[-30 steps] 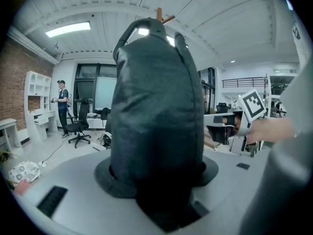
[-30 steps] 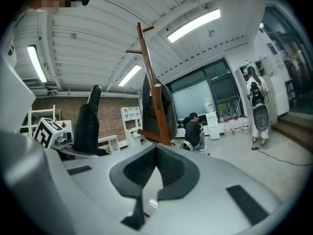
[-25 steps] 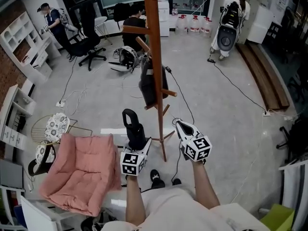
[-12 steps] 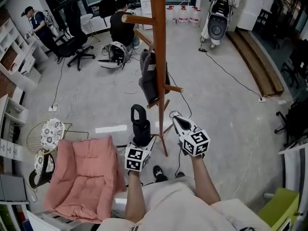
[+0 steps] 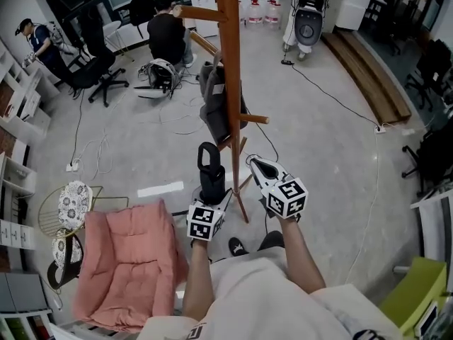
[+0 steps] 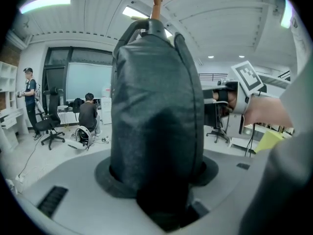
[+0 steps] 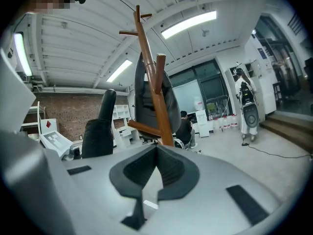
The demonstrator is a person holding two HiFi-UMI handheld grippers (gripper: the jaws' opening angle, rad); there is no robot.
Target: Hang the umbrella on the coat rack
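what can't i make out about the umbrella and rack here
- Black folded umbrella: lower end hidden by left gripper, head view; it covers that gripper's fingers in left gripper view.
- Brown wooden coat rack: top cut off by head view's upper edge.
- Dark hanging item: what holds it is hidden behind it, head view.
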